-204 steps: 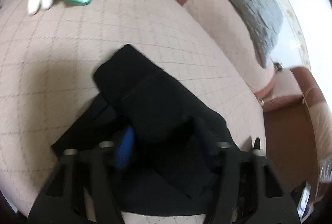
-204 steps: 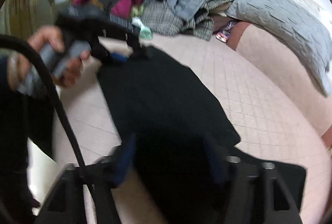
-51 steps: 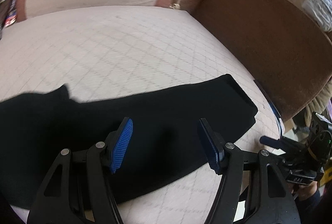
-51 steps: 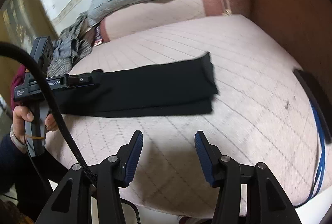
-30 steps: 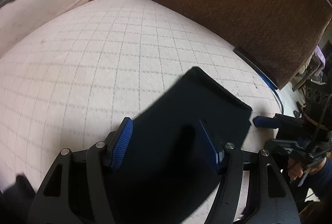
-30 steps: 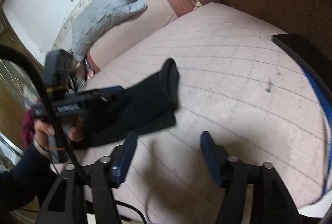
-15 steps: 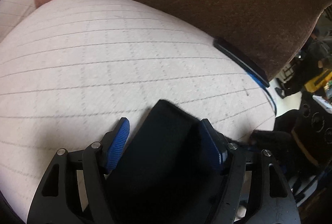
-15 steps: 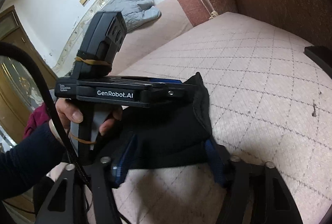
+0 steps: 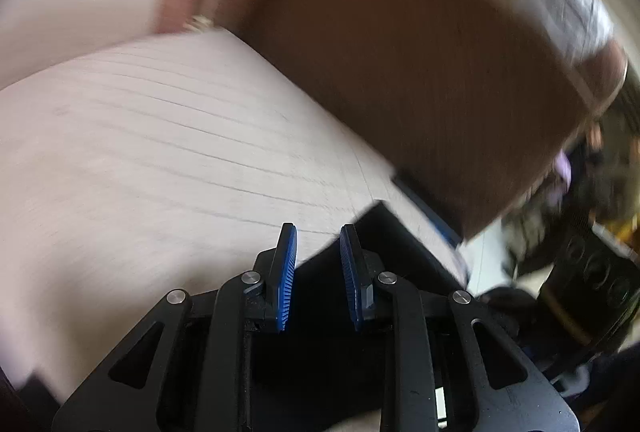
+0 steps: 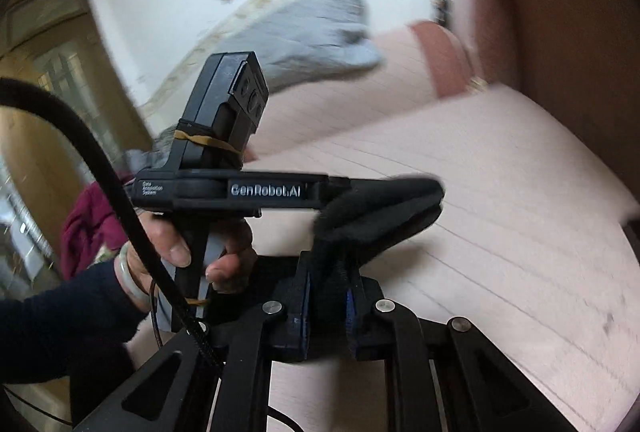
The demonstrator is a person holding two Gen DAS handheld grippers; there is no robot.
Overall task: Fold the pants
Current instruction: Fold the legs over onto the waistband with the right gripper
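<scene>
Right gripper [image 10: 326, 306]: blue pads drawn in tight on a bunch of black cloth, the hem end of the pants [image 10: 380, 210]. Fabric rises from between the fingers and fans out, lifted off the quilted sofa seat [image 10: 480, 192].

Left gripper [image 9: 317, 264]: fingers narrowed to a slim gap; black fabric lies under and behind them, but blur hides whether the pads bite it, so cannot tell. From the right wrist view the left tool's nose meets the same lifted end.

Farther off: brown sofa arm [image 9: 420, 72], grey quilted cushion [image 10: 316, 28] on the backrest.

Judgement: mid-fold, leg end raised for carrying over toward the waist. Next move calls for both ends travelling level, laid edge on edge, then release.
</scene>
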